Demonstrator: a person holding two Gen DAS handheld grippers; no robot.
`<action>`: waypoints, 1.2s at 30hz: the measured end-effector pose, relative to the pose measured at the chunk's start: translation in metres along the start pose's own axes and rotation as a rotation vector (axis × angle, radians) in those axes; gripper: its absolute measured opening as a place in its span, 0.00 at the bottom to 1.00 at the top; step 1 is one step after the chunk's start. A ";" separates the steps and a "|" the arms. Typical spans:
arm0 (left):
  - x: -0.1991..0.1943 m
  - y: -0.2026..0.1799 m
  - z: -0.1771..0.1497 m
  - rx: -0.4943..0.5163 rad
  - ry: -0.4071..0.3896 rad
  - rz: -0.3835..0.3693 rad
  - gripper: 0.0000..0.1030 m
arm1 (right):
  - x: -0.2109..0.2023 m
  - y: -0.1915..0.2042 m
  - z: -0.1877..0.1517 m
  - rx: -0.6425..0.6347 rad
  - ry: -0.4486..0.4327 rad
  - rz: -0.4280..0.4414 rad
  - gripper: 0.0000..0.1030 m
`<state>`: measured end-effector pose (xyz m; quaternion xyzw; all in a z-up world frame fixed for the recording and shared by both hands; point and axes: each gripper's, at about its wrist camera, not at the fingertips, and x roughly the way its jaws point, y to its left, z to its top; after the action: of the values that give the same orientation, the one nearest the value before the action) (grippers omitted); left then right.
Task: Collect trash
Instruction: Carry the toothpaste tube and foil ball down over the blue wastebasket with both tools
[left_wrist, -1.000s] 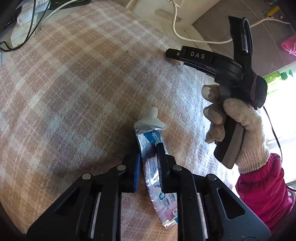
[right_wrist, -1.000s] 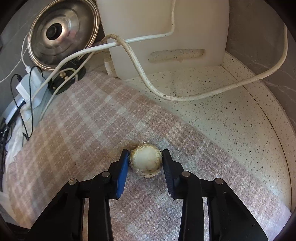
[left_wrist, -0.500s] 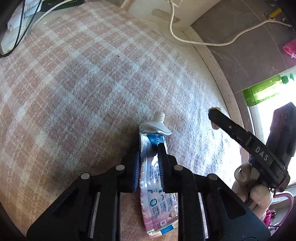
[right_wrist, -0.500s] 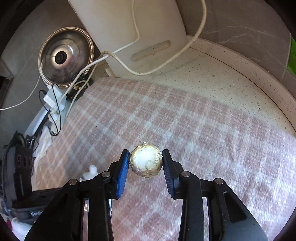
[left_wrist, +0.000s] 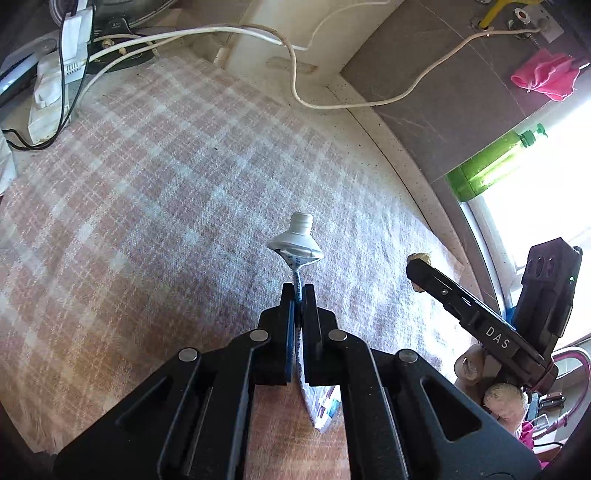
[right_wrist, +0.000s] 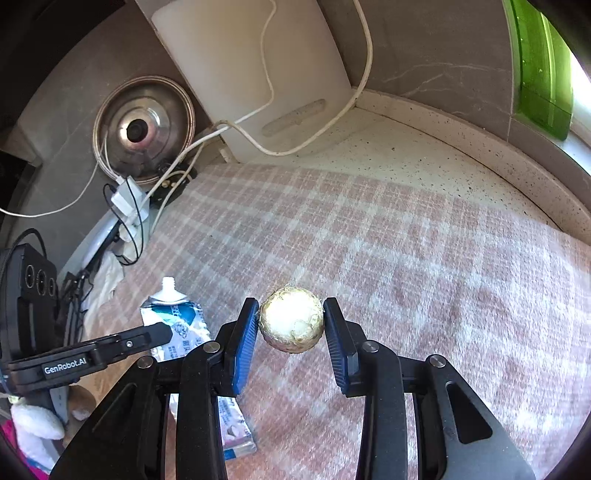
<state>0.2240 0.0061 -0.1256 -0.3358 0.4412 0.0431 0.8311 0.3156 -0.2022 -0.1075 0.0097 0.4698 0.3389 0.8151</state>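
A squeezed, capless toothpaste tube (left_wrist: 297, 247) is clamped edge-on in my left gripper (left_wrist: 298, 291), lifted off the pink plaid cloth (left_wrist: 166, 206). The tube also shows in the right wrist view (right_wrist: 173, 321), with the left gripper (right_wrist: 155, 334) on it. My right gripper (right_wrist: 290, 321) is shut on a round fibrous ball with a pale cut face (right_wrist: 291, 319), held above the cloth. In the left wrist view the right gripper (left_wrist: 417, 267) is at the right, with the ball (left_wrist: 419, 256) at its tip.
White cables (left_wrist: 295, 74) run along the back of the speckled counter (right_wrist: 424, 155). A white board (right_wrist: 251, 66) and a steel lid (right_wrist: 142, 127) lean on the wall. A charger and wires (left_wrist: 55, 85) lie back left. A green bottle (left_wrist: 491, 166) lies on the window sill.
My left gripper has lifted the toothpaste tube off the cloth and turned it edge-on. My right gripper has raised the ball and pulled back toward the near right side.
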 end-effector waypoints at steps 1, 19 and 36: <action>-0.006 0.001 -0.002 -0.002 -0.008 -0.006 0.01 | -0.004 0.001 -0.002 -0.003 -0.005 -0.002 0.33; -0.110 0.007 -0.046 0.103 -0.093 0.014 0.01 | -0.064 0.047 -0.044 -0.026 -0.056 0.057 0.33; -0.180 0.070 -0.112 0.171 -0.053 0.009 0.01 | -0.096 0.131 -0.131 0.012 -0.047 0.030 0.33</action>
<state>0.0101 0.0338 -0.0680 -0.2605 0.4224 0.0179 0.8680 0.1121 -0.1951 -0.0636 0.0297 0.4523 0.3480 0.8206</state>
